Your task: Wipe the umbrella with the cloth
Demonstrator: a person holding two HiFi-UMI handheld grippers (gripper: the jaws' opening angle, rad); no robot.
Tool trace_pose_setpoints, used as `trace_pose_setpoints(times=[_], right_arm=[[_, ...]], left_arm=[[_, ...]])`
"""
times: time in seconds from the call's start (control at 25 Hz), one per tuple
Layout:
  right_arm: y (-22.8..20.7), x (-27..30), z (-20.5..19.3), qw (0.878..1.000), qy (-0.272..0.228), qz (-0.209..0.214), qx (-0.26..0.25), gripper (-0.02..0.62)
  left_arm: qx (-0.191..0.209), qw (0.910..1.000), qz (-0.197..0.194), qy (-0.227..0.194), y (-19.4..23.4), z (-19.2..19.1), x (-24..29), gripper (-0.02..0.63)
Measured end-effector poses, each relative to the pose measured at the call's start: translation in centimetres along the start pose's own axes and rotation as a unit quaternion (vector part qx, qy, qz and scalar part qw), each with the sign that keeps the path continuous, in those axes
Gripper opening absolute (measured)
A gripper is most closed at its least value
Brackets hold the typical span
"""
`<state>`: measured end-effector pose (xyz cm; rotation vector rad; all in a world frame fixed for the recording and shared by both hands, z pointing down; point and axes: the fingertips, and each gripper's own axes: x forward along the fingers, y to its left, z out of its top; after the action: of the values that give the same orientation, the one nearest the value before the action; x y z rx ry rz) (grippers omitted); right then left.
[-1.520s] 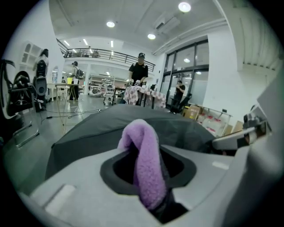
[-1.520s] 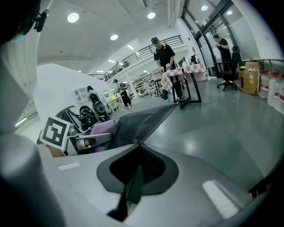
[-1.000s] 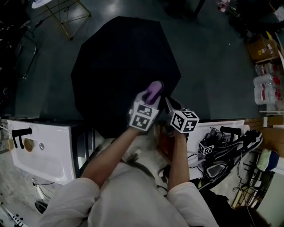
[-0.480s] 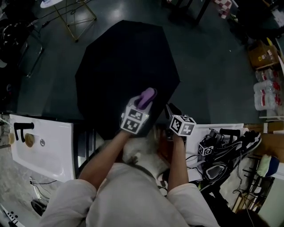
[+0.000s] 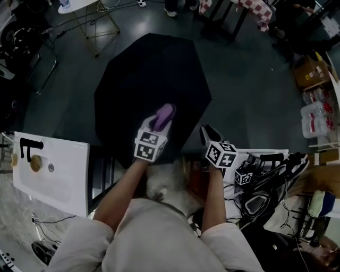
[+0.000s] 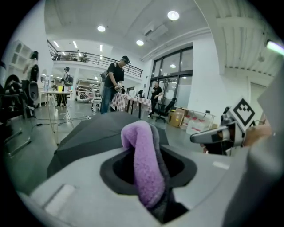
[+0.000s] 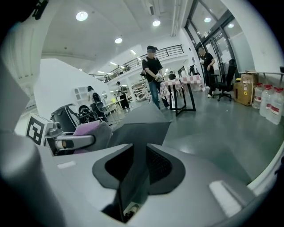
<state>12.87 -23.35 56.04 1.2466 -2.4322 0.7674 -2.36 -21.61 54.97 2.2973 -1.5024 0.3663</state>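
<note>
A black open umbrella (image 5: 154, 79) lies canopy-up on the dark floor. My left gripper (image 5: 159, 121) is above its near edge, shut on a folded purple cloth (image 5: 163, 113) that sticks out past the jaws (image 6: 144, 164). My right gripper (image 5: 208, 134) is at the umbrella's near right rim. In the right gripper view a strip of black canopy (image 7: 142, 128) runs between the jaws of the right gripper (image 7: 140, 164), which stand apart and do not press on it. The left gripper (image 7: 71, 142) with the cloth (image 7: 88, 131) shows to its left.
A white basin (image 5: 50, 175) lies at the lower left. Spare grippers and cables (image 5: 265, 180) clutter the lower right. Water jugs (image 5: 319, 114) and a cardboard box (image 5: 313, 69) stand at the right. A wire-frame table (image 5: 93, 16) and standing people (image 6: 113, 84) are beyond the umbrella.
The left gripper with the cloth has moved left and farther out over the umbrella. The right gripper has shifted slightly, staying at the rim.
</note>
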Motion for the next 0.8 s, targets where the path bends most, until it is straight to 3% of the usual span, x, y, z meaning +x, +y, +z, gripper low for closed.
trace_pose_setpoints(times=[0.16,0.28,0.48,0.8], right_arm=[[1.6,-3.0,2.0,1.000,-0.027,0.008,-0.015,0.082],[2.8,-5.7,3.7,0.999,-0.050,0.011,-0.008,0.030],[6.2,-10.3,5.8,0.995,-0.073,0.029,-0.057,0.008],[10.9,-17.1,6.6,0.989,-0.099,0.045,-0.101,0.008]], left_arm=[[-0.002,0.9996,0.019,-0.022,0.5,1.8,-3.1,0.123],[0.001,0.9982,0.042,-0.042,0.8,3.1,-6.1,0.124],[0.025,0.9946,0.075,-0.068,0.2,4.9,-11.3,0.124],[0.055,0.9912,0.073,-0.096,-4.4,6.3,-18.8,0.124]])
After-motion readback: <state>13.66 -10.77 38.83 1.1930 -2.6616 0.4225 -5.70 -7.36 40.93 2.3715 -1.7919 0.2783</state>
